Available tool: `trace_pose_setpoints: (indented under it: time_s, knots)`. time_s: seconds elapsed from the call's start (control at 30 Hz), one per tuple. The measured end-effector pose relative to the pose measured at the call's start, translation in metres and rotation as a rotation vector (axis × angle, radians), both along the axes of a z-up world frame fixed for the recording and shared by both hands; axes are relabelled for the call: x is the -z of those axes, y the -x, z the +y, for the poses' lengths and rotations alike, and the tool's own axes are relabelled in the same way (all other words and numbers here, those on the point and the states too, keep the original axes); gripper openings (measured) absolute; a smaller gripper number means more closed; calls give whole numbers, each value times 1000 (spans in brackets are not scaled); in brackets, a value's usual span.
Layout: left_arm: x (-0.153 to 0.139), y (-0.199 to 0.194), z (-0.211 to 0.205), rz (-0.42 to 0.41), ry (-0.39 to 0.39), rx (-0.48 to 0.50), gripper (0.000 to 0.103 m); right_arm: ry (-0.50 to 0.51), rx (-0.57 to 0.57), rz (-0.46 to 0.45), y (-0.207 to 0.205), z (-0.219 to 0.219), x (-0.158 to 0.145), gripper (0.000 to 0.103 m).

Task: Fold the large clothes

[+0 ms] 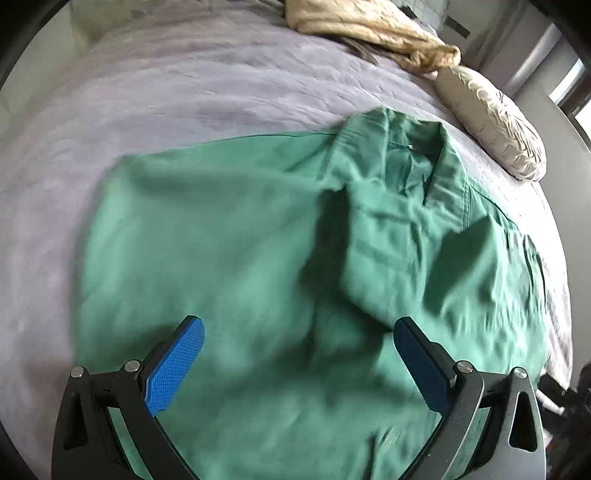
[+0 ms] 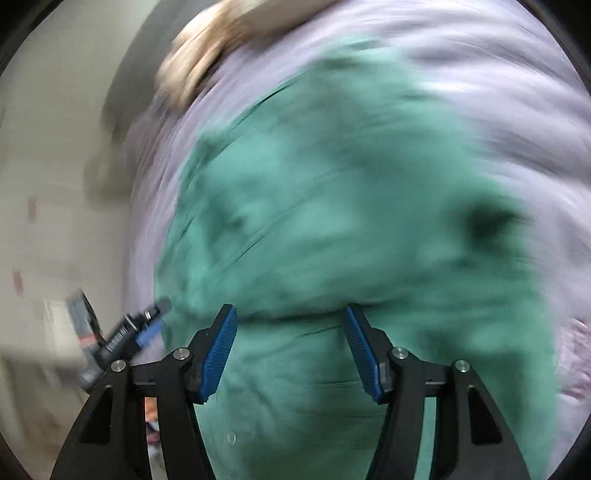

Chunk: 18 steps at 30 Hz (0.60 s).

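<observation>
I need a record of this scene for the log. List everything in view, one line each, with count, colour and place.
Button-up shirt: one, green, spread on the bed, collar toward the pillow, one sleeve folded across the body.
Bed cover: one, pale lilac, under the shirt.
Pillow: one, beige and wrinkled, at the bed's far right edge beyond the collar.
Crumpled garment: one, cream, at the far end of the bed.
Left gripper: one, black with blue pads, open above the shirt's lower part, holding nothing.
Right gripper: one, black with blue pads, open over the shirt; view heavily blurred.
</observation>
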<state>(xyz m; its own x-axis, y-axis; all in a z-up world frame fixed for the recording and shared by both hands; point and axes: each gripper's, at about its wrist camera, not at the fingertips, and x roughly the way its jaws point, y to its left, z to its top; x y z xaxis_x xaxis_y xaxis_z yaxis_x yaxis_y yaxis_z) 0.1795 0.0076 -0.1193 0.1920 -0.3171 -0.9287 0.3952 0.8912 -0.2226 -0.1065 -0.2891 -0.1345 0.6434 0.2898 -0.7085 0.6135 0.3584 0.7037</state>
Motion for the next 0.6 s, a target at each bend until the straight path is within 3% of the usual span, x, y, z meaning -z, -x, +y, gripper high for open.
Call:
trace_pose_setpoints:
  time_s: [0.1, 0.13, 0.17, 0.2, 0.23, 0.27, 0.3, 0.33, 0.47, 0.57, 0.6]
  knots:
    - [13, -19, -28, 32, 11, 34, 102, -97, 169, -56, 23, -29, 15, 64]
    - [14, -22, -36, 26, 10, 46, 97, -124, 217, -81, 27, -38, 20, 64]
    - [12, -23, -43, 7, 4, 57, 85, -145, 248, -100, 27, -43, 23, 64]
    - [8, -23, -49, -1, 6, 81, 44, -167, 278, -118, 25, -48, 26, 64]
    - [6, -23, -52, 10, 18, 90, 21, -189, 305, -137, 23, -53, 28, 63]
    - [1, -21, -51, 2, 28, 70, 16, -195, 322, -149, 24, -57, 28, 58]
    - [-6, -18, -47, -16, 45, 54, 14, -187, 331, -162, 26, -60, 25, 21]
    - [-10, -16, -44, -31, 57, 46, 14, -150, 329, -167, 29, -63, 18, 6]
    - [2, -9, -27, 9, 97, 36, 14, -50, 279, -128, 40, -69, 13, 6]
    - [8, -10, -18, 26, 129, -4, 18, -116, 268, -60, 46, -75, 43, 6]
    - [7, -11, -14, 22, 128, -31, 25, -157, 277, -58, 50, -76, 50, 9]
